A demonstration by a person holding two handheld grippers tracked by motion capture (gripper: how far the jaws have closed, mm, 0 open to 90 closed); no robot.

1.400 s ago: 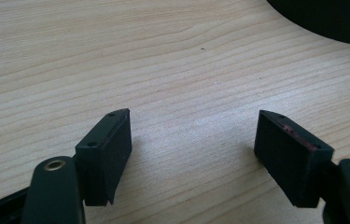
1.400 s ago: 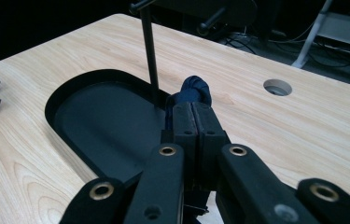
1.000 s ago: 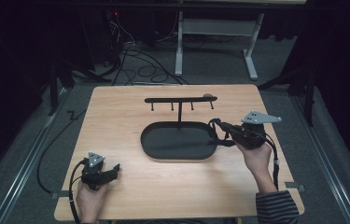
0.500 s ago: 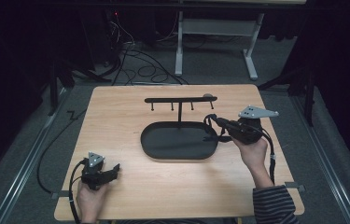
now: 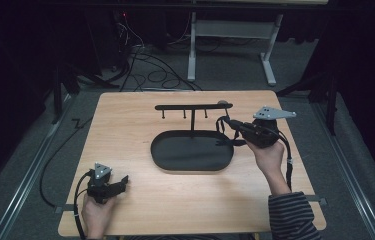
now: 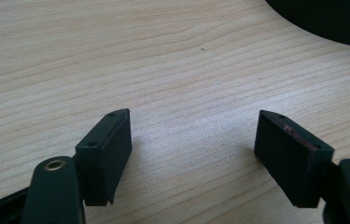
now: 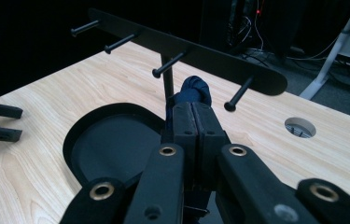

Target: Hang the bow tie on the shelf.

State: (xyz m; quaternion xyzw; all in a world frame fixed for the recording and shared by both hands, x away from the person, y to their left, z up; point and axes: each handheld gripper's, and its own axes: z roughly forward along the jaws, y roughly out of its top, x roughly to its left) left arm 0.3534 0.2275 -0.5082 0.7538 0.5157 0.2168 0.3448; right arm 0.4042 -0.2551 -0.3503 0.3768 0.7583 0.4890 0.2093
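A black rack stands mid-table: an oval tray (image 5: 175,159) with a post and a crossbar (image 5: 193,106) carrying several pegs. My right gripper (image 5: 231,124) hovers just right of the post, below the bar's right end, shut on a dark blue knotted cloth loop (image 5: 222,134) that hangs over the tray's right rim. In the right gripper view the cloth loop (image 7: 194,90) pokes out beyond the closed right gripper (image 7: 195,112), under the crossbar (image 7: 200,56) and near a peg (image 7: 239,94). My left gripper (image 5: 123,182) rests open on the wood near the front left; in its own view the left gripper (image 6: 193,140) holds nothing.
The wooden table (image 5: 125,130) has a round cable hole (image 7: 300,127) behind the bar's right end. Cables and a white frame's legs (image 5: 192,45) lie on the floor beyond the far edge. The left gripper (image 7: 0,122) also appears far off in the right gripper view.
My right gripper has risen and moved farther from the person, toward the crossbar's right end, carrying the cloth loop. The left gripper has stayed put.
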